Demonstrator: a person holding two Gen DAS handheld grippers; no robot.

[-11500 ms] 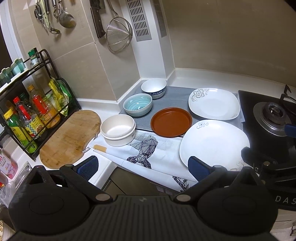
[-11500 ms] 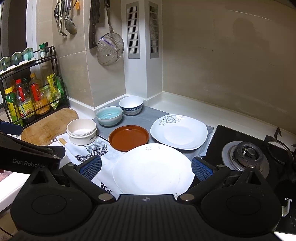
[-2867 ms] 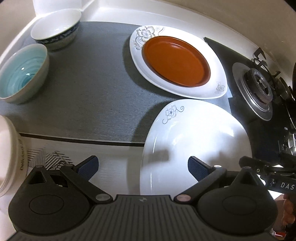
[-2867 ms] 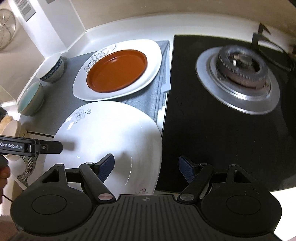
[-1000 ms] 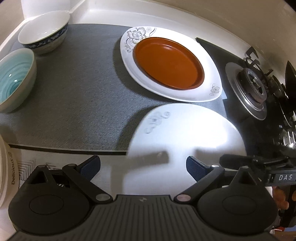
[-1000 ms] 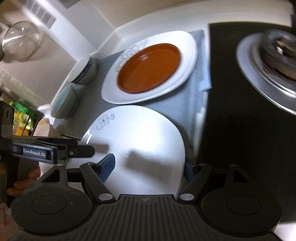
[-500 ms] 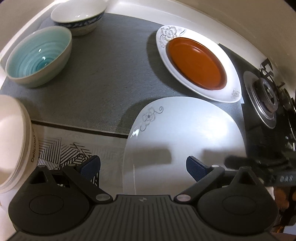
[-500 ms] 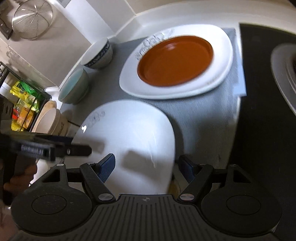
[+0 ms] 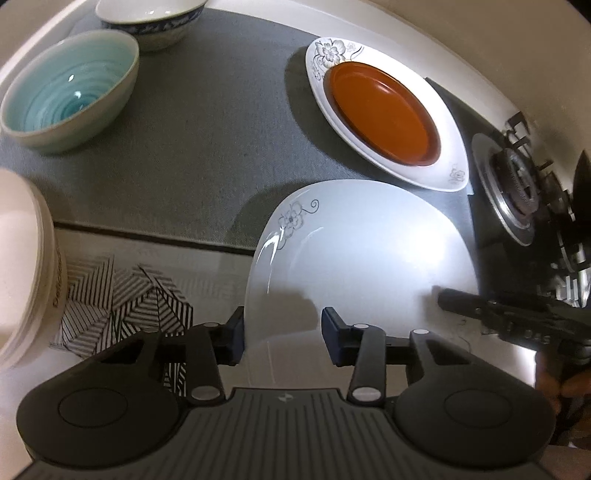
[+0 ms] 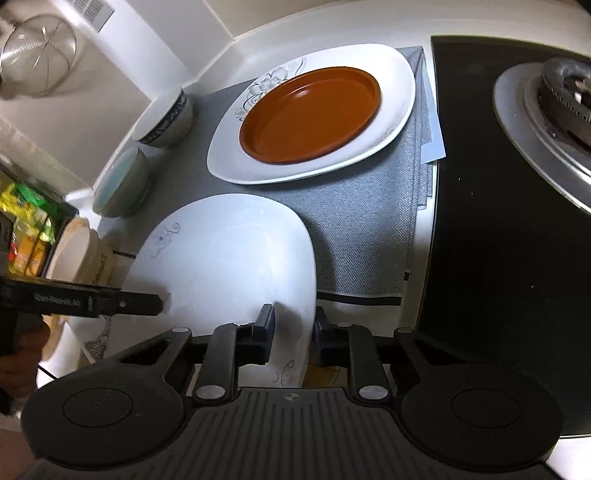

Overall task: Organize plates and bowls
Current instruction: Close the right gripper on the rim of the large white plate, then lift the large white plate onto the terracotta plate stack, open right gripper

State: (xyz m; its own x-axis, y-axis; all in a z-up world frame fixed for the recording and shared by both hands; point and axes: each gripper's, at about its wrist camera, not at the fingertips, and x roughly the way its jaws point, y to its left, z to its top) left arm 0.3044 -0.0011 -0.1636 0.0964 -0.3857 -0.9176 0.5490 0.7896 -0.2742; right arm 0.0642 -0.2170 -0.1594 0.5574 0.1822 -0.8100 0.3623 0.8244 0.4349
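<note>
A large white plate [image 9: 369, 251] [image 10: 229, 258] with a flower print lies at the counter's front, half on the grey mat [image 9: 203, 129]. My left gripper [image 9: 282, 339] straddles its left rim. Its jaws are closing, with a clear gap still beside the rim. My right gripper [image 10: 293, 328] straddles the right rim, its jaws closing tight against it. Behind sits a brown plate [image 9: 380, 110] [image 10: 310, 114] inside a second white plate [image 9: 448, 173]. A teal bowl [image 9: 70, 92], a blue-rimmed bowl [image 9: 147, 22] and stacked cream bowls [image 9: 22, 266] stand to the left.
A gas burner [image 10: 554, 96] on a black hob lies right of the mat. A striped cloth [image 9: 125, 291] lies under the cream bowls. A strainer [image 10: 37, 55] hangs on the wall, and a rack with packets [image 10: 26, 221] stands at far left.
Both grippers' jaws have narrowed from wide open to close around the large white plate's opposite rims. The left gripper has shifted along the counter.
</note>
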